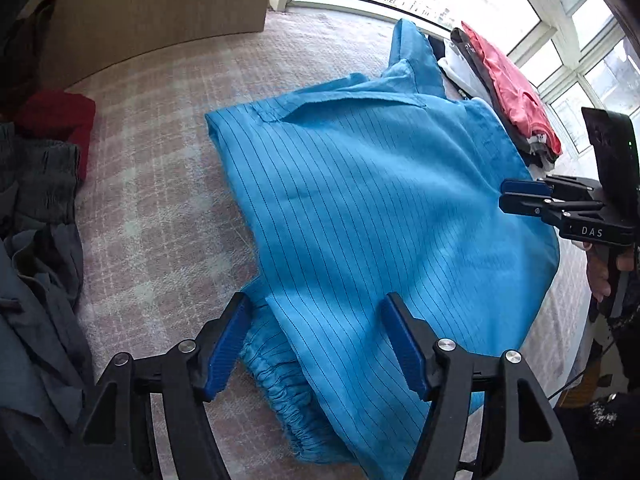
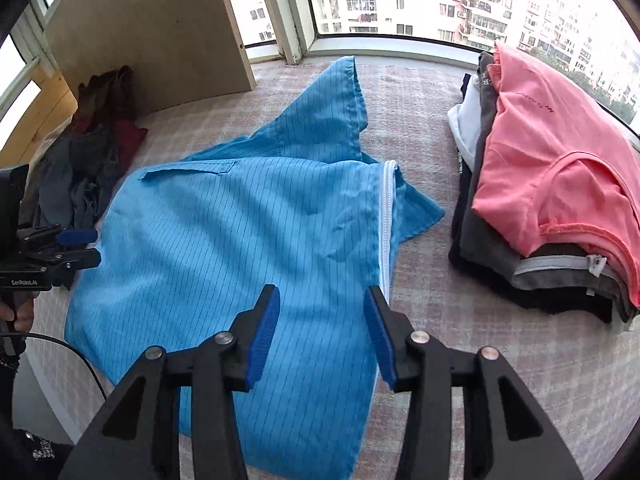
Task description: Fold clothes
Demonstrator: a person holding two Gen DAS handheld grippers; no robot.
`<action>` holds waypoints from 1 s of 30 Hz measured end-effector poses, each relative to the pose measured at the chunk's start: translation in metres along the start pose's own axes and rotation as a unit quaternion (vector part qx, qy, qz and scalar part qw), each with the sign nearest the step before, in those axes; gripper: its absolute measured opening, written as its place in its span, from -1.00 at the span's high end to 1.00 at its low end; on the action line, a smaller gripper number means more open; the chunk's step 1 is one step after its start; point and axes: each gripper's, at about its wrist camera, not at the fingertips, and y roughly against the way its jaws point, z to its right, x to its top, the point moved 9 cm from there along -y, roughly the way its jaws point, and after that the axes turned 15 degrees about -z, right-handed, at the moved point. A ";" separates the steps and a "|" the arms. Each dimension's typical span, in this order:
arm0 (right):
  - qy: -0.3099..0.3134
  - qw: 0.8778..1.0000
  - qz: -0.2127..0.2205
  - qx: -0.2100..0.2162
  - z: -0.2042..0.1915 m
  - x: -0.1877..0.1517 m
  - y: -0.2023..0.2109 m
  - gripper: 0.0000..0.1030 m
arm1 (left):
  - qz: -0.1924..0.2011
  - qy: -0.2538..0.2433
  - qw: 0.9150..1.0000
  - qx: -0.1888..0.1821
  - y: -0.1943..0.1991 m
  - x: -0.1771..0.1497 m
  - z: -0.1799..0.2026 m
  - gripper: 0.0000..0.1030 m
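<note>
Since the blue striped garment (image 2: pixel 240 240) is thin, limp cloth that will sag and slide, pinch it at a stitched edge, by the white zipper (image 2: pixel 386 224) or the elastic cuff (image 1: pixel 276 380).
It lies part-folded on the checked cover, left of the folded stack (image 2: pixel 552 208); your left gripper (image 1: pixel 316 344) and right gripper (image 2: pixel 322 336) hover over it, jaws wide, holding nothing.

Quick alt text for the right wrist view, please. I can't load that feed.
The right tool hovers open over a partly folded blue striped jacket on a checked cover. A stack of folded clothes sits right, a loose heap left, beside the left tool.
</note>
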 end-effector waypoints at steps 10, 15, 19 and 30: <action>-0.038 0.999 -0.031 0.018 0.027 -0.011 -0.034 -0.30 | 0.005 0.056 0.997 0.058 0.007 -0.006 -0.016 -0.48; -0.005 1.000 -0.015 0.026 0.019 -0.016 -0.038 -0.36 | -0.008 0.056 0.997 0.042 -0.010 0.001 -0.013 -0.48; 0.038 0.999 -0.013 0.008 0.010 -0.020 -0.038 -0.36 | -0.027 0.046 0.998 0.017 -0.022 0.002 -0.007 -0.72; 0.062 0.997 -0.016 0.031 0.007 -0.026 -0.031 0.22 | -0.015 -0.025 0.999 0.037 -0.029 0.003 0.026 -0.38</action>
